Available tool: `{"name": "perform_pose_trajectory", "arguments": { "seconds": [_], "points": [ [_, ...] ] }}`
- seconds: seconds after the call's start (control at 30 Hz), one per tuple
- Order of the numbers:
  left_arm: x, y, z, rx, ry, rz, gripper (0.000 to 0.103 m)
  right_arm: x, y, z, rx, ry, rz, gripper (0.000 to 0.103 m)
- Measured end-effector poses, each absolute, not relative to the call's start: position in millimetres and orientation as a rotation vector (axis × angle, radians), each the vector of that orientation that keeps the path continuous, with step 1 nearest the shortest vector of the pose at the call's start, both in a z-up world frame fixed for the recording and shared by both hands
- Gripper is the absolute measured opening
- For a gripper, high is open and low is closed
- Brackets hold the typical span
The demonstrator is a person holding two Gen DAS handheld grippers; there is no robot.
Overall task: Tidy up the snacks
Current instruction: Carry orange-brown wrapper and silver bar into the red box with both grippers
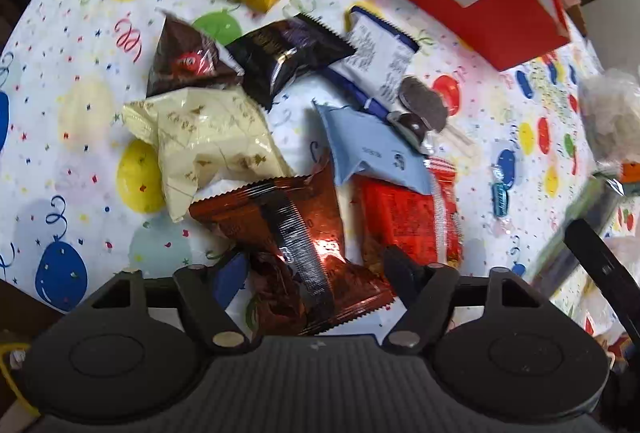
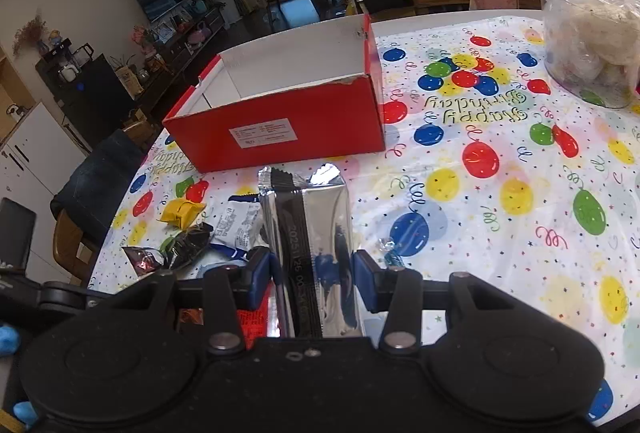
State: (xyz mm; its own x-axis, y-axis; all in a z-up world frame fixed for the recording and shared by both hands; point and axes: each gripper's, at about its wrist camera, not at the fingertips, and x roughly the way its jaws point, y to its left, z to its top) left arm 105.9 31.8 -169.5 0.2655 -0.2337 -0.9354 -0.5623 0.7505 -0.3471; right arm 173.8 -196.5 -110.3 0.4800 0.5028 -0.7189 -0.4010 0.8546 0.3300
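the right gripper (image 2: 314, 273) has its jaws clamped on a silver packet (image 2: 310, 233), short of the red box (image 2: 276, 129); slick foil could slip before it gets there. the left gripper (image 1: 316, 273) stands half open over a brown packet (image 1: 280, 229), gripping nothing. the snack pile (image 1: 248, 105) before the box crowds that pick, so neighbours may drag along on the tabletop (image 2: 500, 213).

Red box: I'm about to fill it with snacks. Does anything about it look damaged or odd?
Yes. The red box has a ragged, torn top edge on its near wall, close to the right corner, showing bare cardboard. It stands upright and open on the table, with no snacks visible inside.
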Motion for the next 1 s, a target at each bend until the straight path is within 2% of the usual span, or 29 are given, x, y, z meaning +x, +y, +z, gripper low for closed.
{"name": "perform_pose_trajectory", "arguments": {
  "seconds": [0.07, 0.17, 0.23, 0.33, 0.6, 1.0],
  "points": [
    [106.0, 32.8, -173.1, -0.734, 1.320, 0.266, 0.064, 173.1, -197.8, -110.6, 0.121, 0.918, 0.548, 0.043],
    [106.0, 33.9, -174.7, -0.733, 1.317, 0.270, 0.060, 173.2, -199.2, -111.0, 0.123, 0.919, 0.543, 0.043],
    [105.6, 34.5, -173.8, -0.719, 1.312, 0.268, 0.051, 173.2, -199.2, -111.1, 0.123, 0.919, 0.540, 0.043],
    [101.9, 38.7, -173.8, -0.739, 1.303, 0.254, 0.048, 173.7, -197.6, -110.4, 0.123, 0.919, 0.542, 0.043],
    [86.6, 43.5, -159.4, -0.786, 1.279, 0.183, 0.047, 177.8, -191.9, -101.5, 0.109, 0.904, 0.559, 0.043],
    [104.6, 48.4, -89.7, -0.634, 1.109, 0.158, 0.047, 208.7, -174.8, -75.4, 0.062, 0.851, 0.598, 0.043]
  ]
}}
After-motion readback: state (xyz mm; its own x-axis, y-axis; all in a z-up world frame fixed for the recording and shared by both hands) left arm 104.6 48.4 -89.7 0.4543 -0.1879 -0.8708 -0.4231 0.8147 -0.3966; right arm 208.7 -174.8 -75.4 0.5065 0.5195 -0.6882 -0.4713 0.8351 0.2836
